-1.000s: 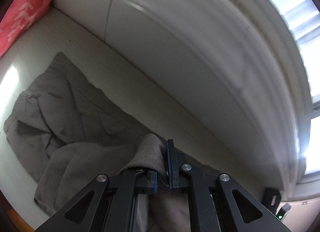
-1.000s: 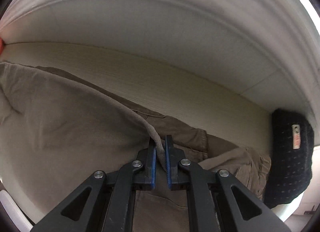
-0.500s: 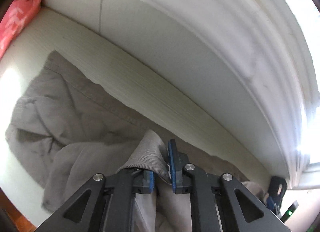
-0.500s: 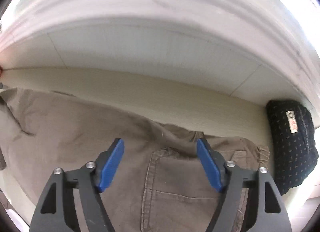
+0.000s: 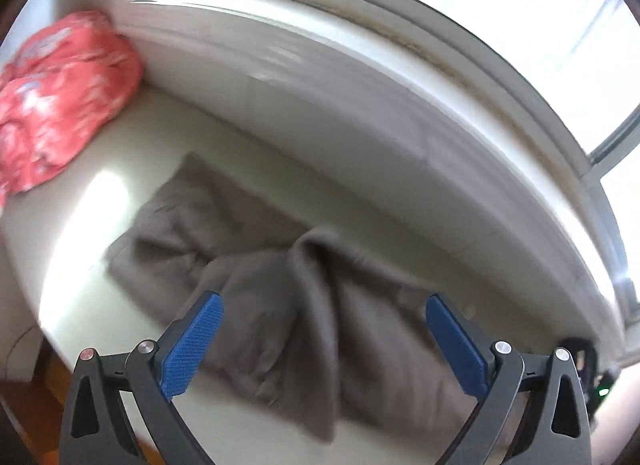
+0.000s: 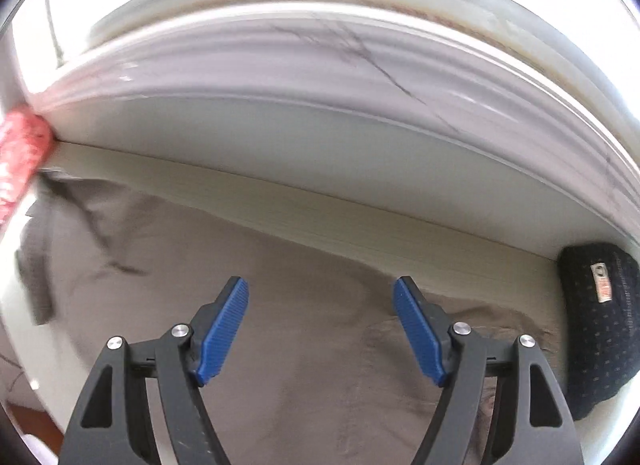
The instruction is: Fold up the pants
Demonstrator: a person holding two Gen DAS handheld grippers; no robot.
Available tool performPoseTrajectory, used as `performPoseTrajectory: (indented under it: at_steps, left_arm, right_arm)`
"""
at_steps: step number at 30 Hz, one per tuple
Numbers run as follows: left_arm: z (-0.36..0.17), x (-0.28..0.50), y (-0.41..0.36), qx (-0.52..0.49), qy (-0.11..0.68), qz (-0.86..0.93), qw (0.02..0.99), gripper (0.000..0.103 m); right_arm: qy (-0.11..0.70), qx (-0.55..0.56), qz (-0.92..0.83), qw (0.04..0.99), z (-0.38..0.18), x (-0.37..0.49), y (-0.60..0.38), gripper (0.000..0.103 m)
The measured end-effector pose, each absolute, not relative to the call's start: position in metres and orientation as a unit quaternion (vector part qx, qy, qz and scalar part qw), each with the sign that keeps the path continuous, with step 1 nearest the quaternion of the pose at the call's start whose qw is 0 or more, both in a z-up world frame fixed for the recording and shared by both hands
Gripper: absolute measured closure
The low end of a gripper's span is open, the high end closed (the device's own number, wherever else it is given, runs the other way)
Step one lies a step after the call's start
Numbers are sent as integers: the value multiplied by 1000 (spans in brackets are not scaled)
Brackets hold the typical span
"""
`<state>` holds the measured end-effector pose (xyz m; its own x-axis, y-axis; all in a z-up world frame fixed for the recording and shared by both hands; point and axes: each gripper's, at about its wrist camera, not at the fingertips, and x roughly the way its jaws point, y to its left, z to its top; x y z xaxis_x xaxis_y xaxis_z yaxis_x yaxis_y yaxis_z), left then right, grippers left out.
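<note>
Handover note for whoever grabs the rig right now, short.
Left gripper: open, nothing held, above the pants.
Right gripper: open, nothing held, also over the pants.
Pants lie on the white surface below the window ledge, one layer folded over, rumpled, with a raised ridge.
Red bundle at the left end, dark dotted item at the right.
Left: smooth, regrasp, fold again.

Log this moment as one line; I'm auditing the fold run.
step: fold pants | left gripper: open, empty | right gripper: open, empty | pants: rumpled on white surface, untouched
</note>
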<state>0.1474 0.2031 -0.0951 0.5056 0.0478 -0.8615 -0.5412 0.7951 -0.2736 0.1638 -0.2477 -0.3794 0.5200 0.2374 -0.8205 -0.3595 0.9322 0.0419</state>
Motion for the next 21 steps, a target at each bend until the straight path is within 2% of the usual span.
performPoseTrajectory:
  at_steps: [4,8,11,13,16,21]
  left_arm:
    - [-117,97,184,-282,460,198,819,0]
    - [-141,64,187,-281,469,215,809,2]
    - [-149,48,202,-252,480,241,805,3]
    - [-154,42,220,-229,482,249,808,3]
    - [-158,41,253,-213,480,249,814,3]
    - [-169,50,319,-203,492,226,816,3]
  right_arm:
    - [463,-26,224,857,-377,130,-234,30]
    - [490,39,332,805,-381,92,-194,30]
    - [501,31,385,774,-383,78,-140,31]
    - [508,16,406,759,-390,67,-103,34]
    - [520,1,420,744,-387,101,-50,43]
    - [572,10,384,725,-400,107,-2,44]
